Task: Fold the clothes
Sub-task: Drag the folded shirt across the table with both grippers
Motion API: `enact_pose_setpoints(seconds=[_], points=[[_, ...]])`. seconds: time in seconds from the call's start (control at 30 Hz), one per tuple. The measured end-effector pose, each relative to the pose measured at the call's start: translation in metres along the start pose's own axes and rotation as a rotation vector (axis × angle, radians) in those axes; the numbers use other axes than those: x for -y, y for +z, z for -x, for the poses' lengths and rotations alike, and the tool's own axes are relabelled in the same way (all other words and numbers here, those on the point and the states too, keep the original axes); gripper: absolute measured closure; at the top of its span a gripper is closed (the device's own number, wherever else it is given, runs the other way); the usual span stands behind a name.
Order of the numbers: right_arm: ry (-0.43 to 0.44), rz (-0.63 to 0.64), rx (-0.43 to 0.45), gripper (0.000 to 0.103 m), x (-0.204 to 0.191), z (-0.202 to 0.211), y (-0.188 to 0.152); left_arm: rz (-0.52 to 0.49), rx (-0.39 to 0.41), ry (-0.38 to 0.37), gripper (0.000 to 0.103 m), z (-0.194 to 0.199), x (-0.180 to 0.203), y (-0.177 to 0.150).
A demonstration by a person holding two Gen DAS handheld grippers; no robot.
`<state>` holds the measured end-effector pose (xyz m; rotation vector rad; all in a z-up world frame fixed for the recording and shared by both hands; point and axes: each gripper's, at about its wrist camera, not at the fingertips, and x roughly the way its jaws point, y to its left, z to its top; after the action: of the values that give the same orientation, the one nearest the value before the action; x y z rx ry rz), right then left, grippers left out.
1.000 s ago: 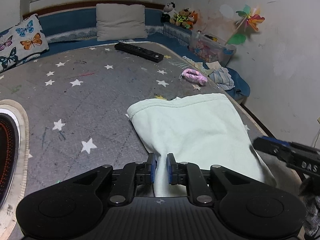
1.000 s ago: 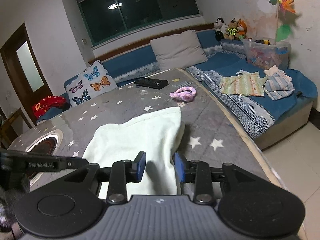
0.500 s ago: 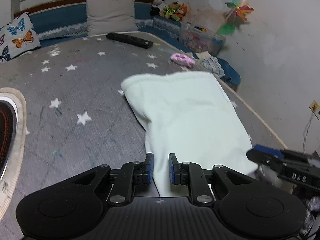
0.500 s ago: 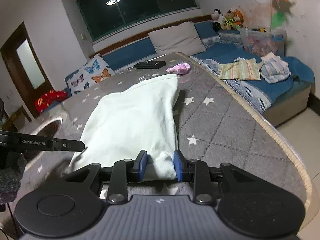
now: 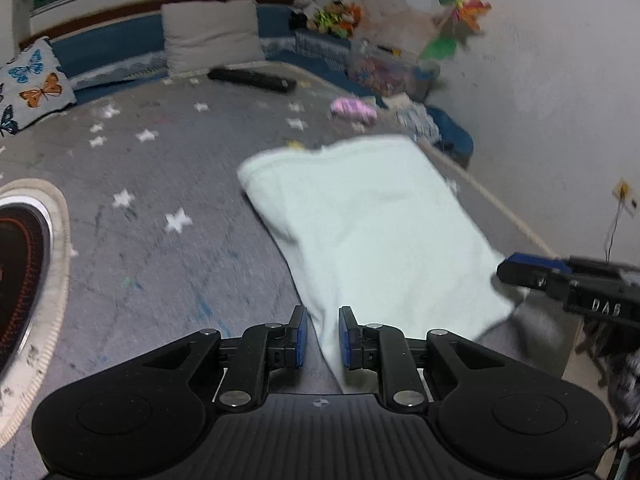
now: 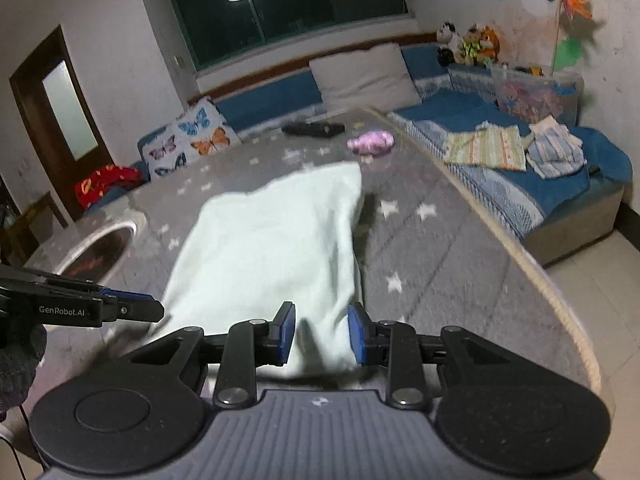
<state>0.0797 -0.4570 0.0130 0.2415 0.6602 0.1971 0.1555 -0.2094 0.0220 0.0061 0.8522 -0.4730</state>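
A pale mint garment [image 5: 372, 220] lies folded lengthwise on the grey star-patterned bed [image 5: 160, 184]; it also shows in the right wrist view [image 6: 276, 248]. My left gripper [image 5: 323, 336] is shut on the garment's near left corner, cloth pinched between the blue pads. My right gripper [image 6: 320, 336] holds the near right corner between its pads, with a slightly wider gap. Each gripper shows at the edge of the other's view: the right one [image 5: 532, 274] and the left one [image 6: 132, 308].
A pink cloth [image 5: 354, 108] and a black remote-like bar [image 5: 252, 79] lie further up the bed. A round dark-centred mat [image 5: 24, 264] lies left. Pillows [image 5: 212, 38], a blue bench with clothes [image 6: 516, 148] and the bed's right edge [image 6: 520, 256] border the area.
Both grippers have pulled the garment's near edge back toward the bed's near end, stretching it flatter. The views are motion-blurred now.
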Motion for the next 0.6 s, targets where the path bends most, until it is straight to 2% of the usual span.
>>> enact_pose_setpoints(seconds=[0.13, 0.27, 0.43, 0.6], points=[[0.022, 0.006, 0.024, 0.074, -0.004, -0.01, 0.011, 0.03, 0.052, -0.025, 0.086, -0.004, 0.0, 0.018], [0.057, -0.006, 0.024, 0.074, -0.007, -0.029, 0.018, 0.049, 0.053, -0.058, 0.086, -0.025, -0.001, 0.032], [0.073, -0.006, 0.001, 0.074, -0.006, -0.044, 0.016, 0.071, 0.013, 0.015, 0.087, -0.048, -0.021, 0.032], [0.075, -0.002, 0.001, 0.074, -0.005, -0.04, 0.015, 0.122, 0.027, 0.049, 0.087, -0.04, -0.046, 0.032]])
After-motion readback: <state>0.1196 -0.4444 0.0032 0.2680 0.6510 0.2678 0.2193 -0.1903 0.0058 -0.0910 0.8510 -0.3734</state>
